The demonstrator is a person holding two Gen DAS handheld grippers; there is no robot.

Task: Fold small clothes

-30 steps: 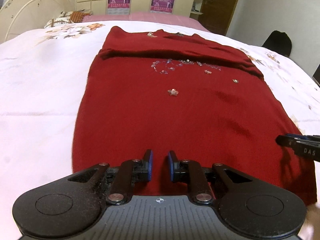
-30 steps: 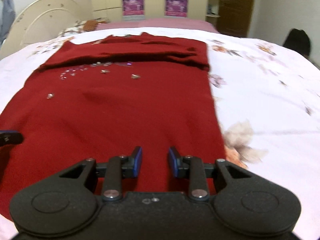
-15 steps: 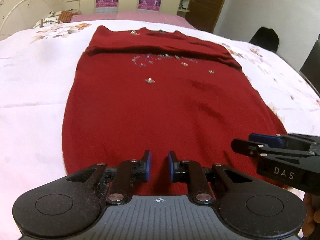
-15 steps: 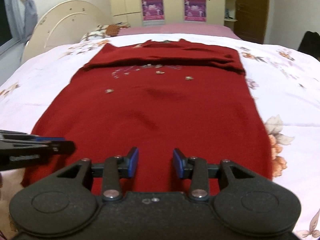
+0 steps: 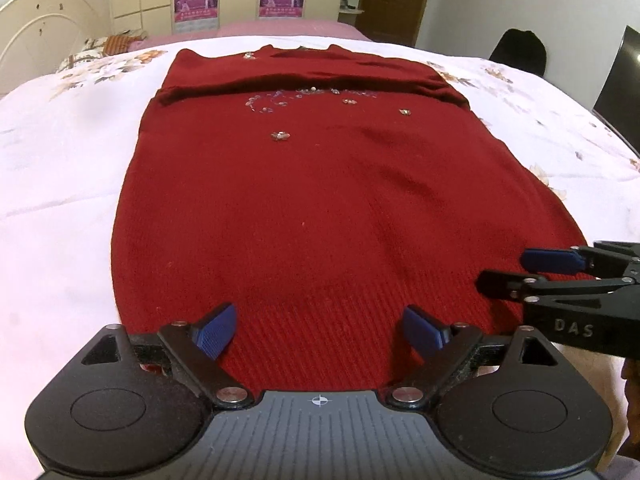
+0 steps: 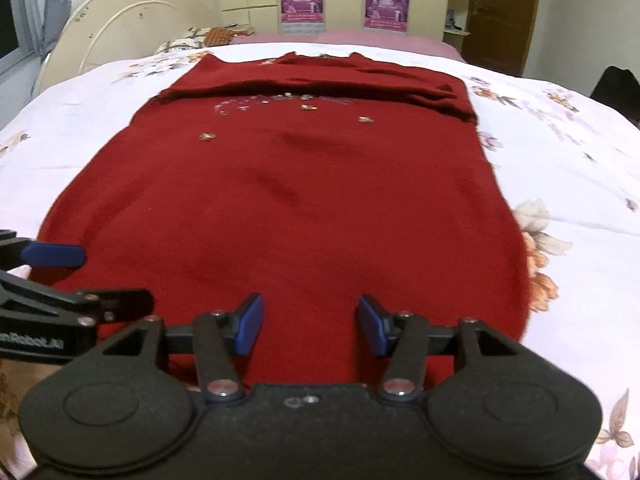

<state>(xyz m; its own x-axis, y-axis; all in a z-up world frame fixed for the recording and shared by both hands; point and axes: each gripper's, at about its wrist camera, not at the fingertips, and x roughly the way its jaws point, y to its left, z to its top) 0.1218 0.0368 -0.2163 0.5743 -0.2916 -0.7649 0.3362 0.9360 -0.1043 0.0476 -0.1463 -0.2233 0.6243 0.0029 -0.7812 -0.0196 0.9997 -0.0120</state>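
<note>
lay flat on the floral bedsheet point(image 5: 60, 184), a dark red knit sweater point(image 5: 320, 208) with beaded trim near the chest, long axis running straight away from both cameras: ribbed hem point(image 5: 320, 320) nearest, neckline at the far end, sleeves already folded across the upper body. hovered over that near hem, side by side: left gripper point(image 5: 318, 328) toward the hem's left part, right gripper point(image 6: 310, 328) toward its right part, each showing at the edge of the other's view. stood spread wide, the left jaws, having just been opening, nothing pinched, only hem fabric showing below the gap. stood about half parted, the right jaws, likewise just opening, likewise empty, with cloth beneath and no pad pressing on it. judged as the moment before a grasp on the hem. turned on one relation, the likely coming move: hem directly under and just ahead of both fingertips, rest of the garment stretching forward, so a lift and carry along that axis toward the neckline would probably halve the body. seemed equally near, both hands; neither clearly favoured. could not tell from these views whether either blue pad point(image 5: 214, 330) already touched the knit.
</note>
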